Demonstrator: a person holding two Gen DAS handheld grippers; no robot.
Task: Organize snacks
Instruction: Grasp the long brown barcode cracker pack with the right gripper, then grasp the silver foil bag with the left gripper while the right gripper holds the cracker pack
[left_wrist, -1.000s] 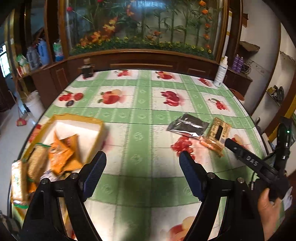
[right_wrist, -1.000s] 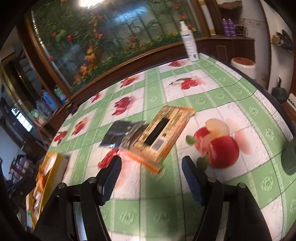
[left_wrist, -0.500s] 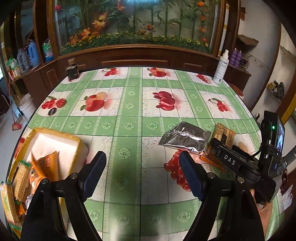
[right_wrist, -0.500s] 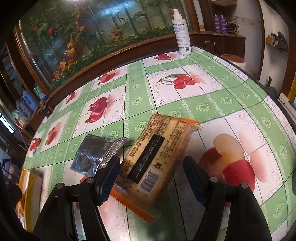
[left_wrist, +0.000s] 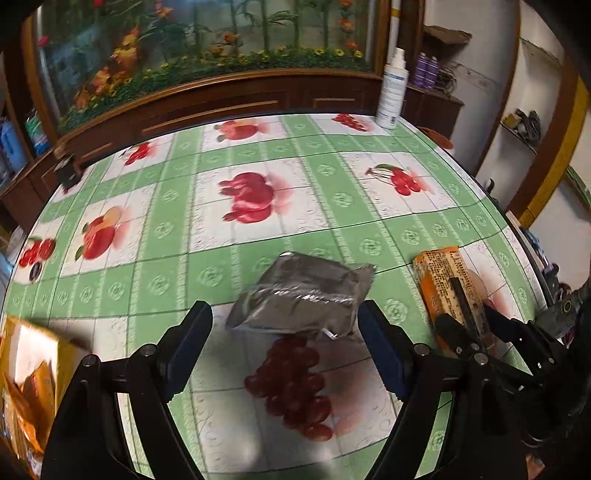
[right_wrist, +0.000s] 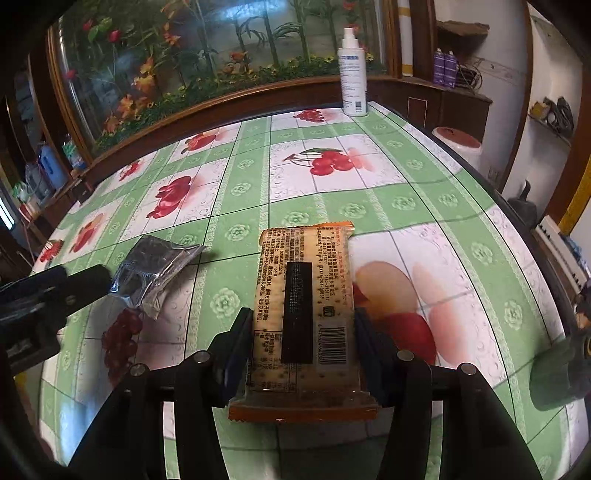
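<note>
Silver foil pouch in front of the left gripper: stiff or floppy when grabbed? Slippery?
The silver foil pouch looks crumpled and puffy, so probably floppy and light, likely to buckle between the left gripper fingers. Its glossy film may slip; it lies flat, so rolling seems unlikely.

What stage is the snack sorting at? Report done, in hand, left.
Done: several orange snack bags already lie in the yellow cardboard box. In hand: the right gripper straddles the orange-edged cracker packet, fingers at its sides; a firm clamp isn't clear. The left gripper, open, is just short of the silver foil pouch. Left: both packets are on the green fruit-print tablecloth, unboxed.
</note>
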